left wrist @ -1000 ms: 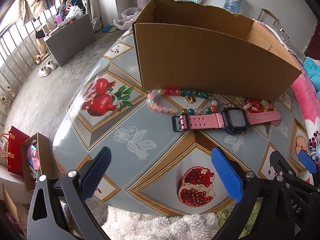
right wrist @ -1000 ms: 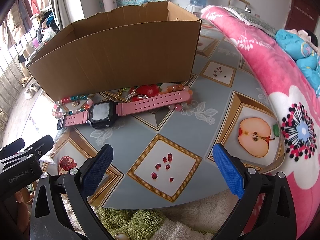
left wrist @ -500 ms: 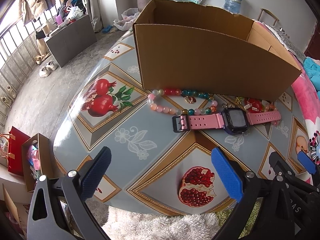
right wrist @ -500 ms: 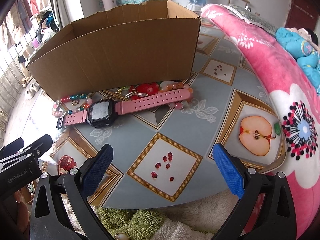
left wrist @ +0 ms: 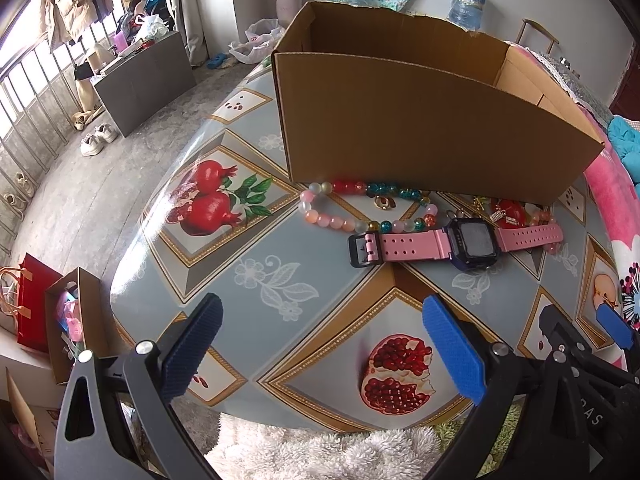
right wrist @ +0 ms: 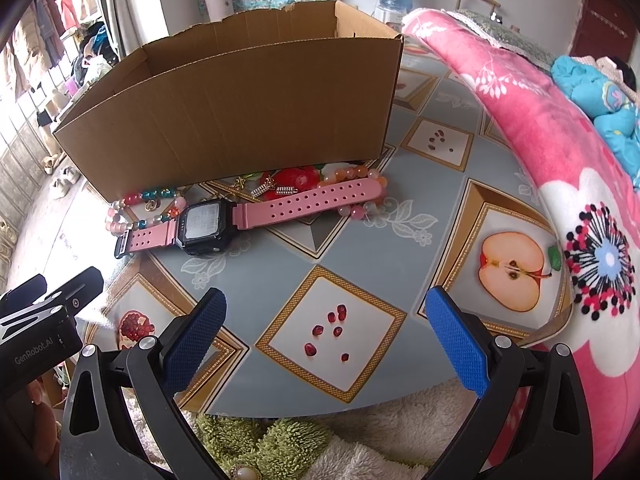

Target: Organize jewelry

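I see the counter [left wrist: 256, 280], covered in a glossy grey cloth printed with pomegranates and a halved apple. Directly on it stands an open cardboard box [left wrist: 420, 132]. Along the box's near wall lie a beaded bracelet [left wrist: 340, 222], a pink-strapped watch [right wrist: 208, 224] laid flat, some small gold pieces [right wrist: 276, 190], and a second string of pale beads [right wrist: 352, 210] partly under the strap.

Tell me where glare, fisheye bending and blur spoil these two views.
Left wrist view: window glare whitens the tablecloth at its left edge, and the cardboard box bows outward. Right wrist view: a pale sheen washes over the cloth left of the pink watch, the box's top edge curves, and the pink blanket smears toward the rim; both centres stay sharp.
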`<state>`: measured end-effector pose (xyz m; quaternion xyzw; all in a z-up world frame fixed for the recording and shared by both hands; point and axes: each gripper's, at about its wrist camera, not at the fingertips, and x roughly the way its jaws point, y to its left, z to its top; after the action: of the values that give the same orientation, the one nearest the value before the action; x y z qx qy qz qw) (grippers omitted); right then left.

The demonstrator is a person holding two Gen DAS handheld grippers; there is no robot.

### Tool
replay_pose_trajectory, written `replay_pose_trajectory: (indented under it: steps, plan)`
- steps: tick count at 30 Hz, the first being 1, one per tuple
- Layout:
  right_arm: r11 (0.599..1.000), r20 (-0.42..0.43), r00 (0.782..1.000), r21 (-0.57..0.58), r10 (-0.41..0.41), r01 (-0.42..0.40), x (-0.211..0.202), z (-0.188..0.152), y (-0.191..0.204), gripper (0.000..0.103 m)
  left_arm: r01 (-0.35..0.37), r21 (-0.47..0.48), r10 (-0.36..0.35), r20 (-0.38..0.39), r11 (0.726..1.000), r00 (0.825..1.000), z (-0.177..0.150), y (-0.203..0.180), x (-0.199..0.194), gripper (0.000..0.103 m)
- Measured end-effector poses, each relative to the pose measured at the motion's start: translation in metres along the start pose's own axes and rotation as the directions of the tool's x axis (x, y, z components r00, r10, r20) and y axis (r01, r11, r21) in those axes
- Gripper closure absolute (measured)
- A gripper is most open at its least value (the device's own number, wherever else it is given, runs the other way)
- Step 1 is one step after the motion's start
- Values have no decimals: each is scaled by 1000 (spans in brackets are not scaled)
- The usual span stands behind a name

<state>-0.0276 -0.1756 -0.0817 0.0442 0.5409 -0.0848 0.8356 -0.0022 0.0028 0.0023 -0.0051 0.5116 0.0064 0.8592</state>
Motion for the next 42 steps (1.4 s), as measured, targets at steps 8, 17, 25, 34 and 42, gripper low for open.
replay_pose_trajectory:
  steps: [8,17,25,34,42]
  plan:
    - [1000,2,1000,-3,3,-3,-1,1,1,7,5,-5,-5,-10,1000,1000,0,1,1,5]
    - [1000,9,1000,-9,9,-9,-4,2,5,7,2,-1,-2,-9,1000,1000,-1,0,0,5]
    - [1000,9,1000,-10,9,-9,-3,3,6,7,4,-2,-4,-10,1000,1000,-1,0,0,5]
    - [1000,7,1000,-11,8,-8,-3,3,5,7,6,4,-6,19,1000,1000,0,-1,4,5]
    - [1000,-53,999,-16,4,-5,15,5,5,7,23,4,-23,-36,1000,999,-1,-4,23,5]
